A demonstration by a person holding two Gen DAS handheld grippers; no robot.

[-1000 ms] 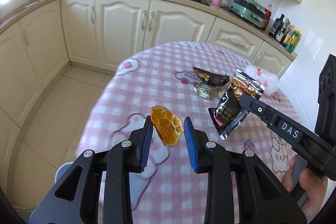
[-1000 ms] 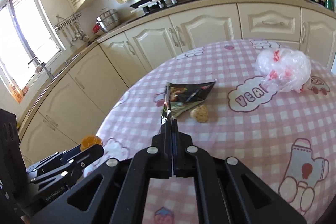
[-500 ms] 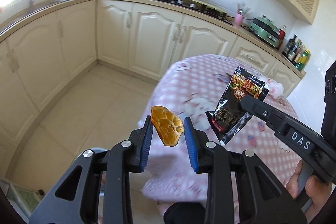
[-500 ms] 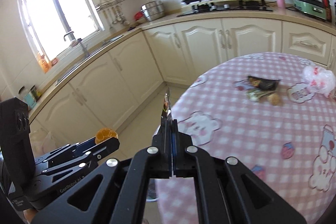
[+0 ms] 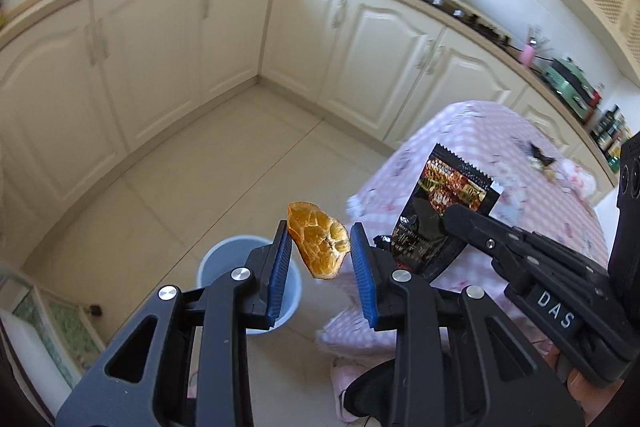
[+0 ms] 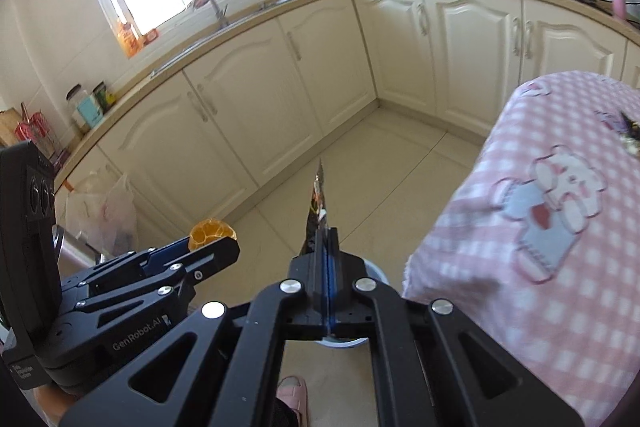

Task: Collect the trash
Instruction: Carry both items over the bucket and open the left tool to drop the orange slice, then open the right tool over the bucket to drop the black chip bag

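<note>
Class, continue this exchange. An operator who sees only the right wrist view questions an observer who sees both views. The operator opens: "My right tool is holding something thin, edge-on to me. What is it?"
Observer: The left wrist view shows its face. It is a black snack wrapper with a food photo and a jagged top edge, clamped in the right tool.
Operator: I see only an orange lump above the left tool. Is it gripped?
Observer: Yes. It is an orange peel, pinched between the blue pads of the left tool.
Operator: My own tool blocks the floor ahead. Where is the bin?
Observer: A pale blue bin stands open on the floor, just beyond the left tool.
</note>
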